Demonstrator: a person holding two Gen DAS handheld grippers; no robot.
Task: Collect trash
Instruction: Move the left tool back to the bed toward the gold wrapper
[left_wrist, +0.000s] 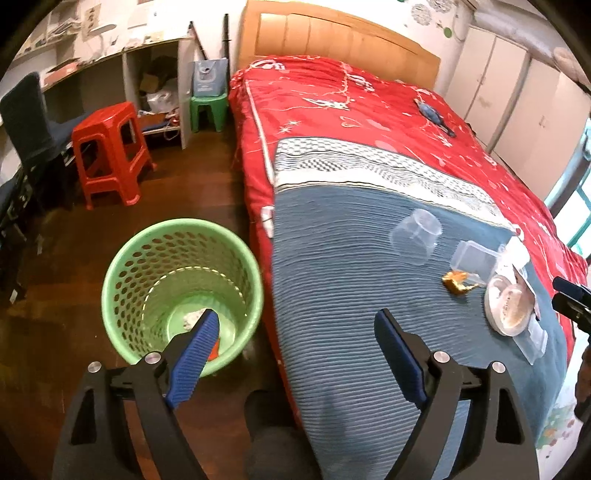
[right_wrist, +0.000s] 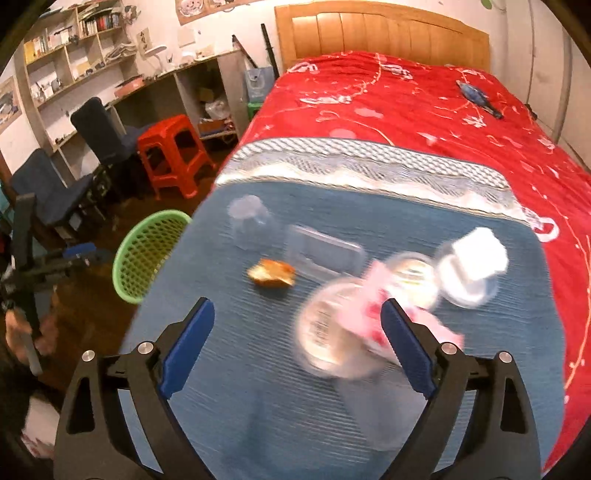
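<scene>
Both hand-held tools hang with jaws wide apart and empty: the right gripper (right_wrist: 297, 345) above the blue bedspread (right_wrist: 229, 387), the left gripper (left_wrist: 293, 354) between bed edge and green wastebasket (left_wrist: 122, 258) on the floor, left. Nearest the right gripper lies a round plastic lid (right_wrist: 328, 332) (light, thin, likely slippery; best pinched at its rim). Farther off lie a crumpled gold wrapper (right_wrist: 272, 277) and a clear cup (right_wrist: 251, 221), easily crushed.

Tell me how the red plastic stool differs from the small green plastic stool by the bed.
The red plastic stool looks taller and wider than the small green plastic stool. The red one stands in open floor with a bare seat; the green one sits against the bed's head end with a pale blue bag on it. Both are moulded plastic stools, standing upright.
</scene>
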